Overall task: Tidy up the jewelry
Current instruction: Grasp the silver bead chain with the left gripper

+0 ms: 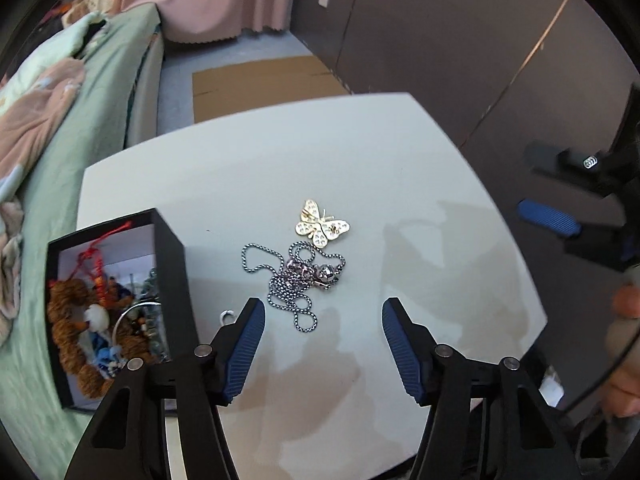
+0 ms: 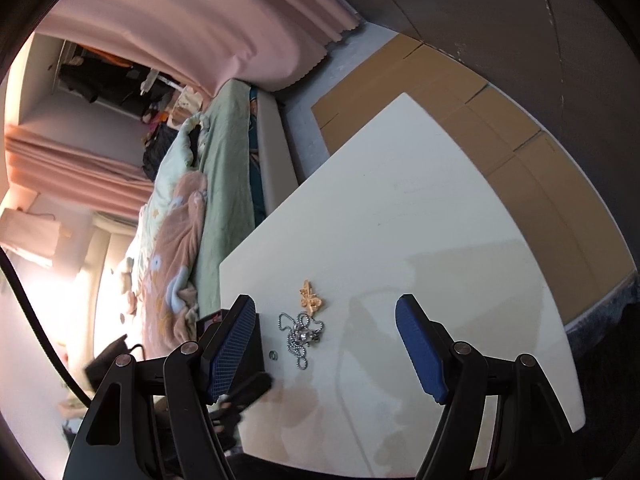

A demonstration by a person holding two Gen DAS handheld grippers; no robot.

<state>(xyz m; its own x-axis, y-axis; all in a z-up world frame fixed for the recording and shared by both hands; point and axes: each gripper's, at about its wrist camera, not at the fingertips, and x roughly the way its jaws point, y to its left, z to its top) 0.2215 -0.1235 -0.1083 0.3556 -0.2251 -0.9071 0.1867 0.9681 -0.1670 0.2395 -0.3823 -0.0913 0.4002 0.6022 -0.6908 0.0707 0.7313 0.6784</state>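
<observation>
A gold butterfly brooch lies on the white table. Just in front of it is a tangled silver ball-chain necklace. A small silver ring lies near the black jewelry box, which holds beads, a red cord and other pieces. My left gripper is open and empty, just short of the necklace. My right gripper is open and empty, higher and further back; the brooch, necklace and ring show between its fingers. The right gripper also shows at the left wrist view's right edge.
A bed with green and pink bedding runs along the table's left side. Flat cardboard lies on the floor beyond the table. Dark wardrobe panels stand at the right. Pink curtains hang at the back.
</observation>
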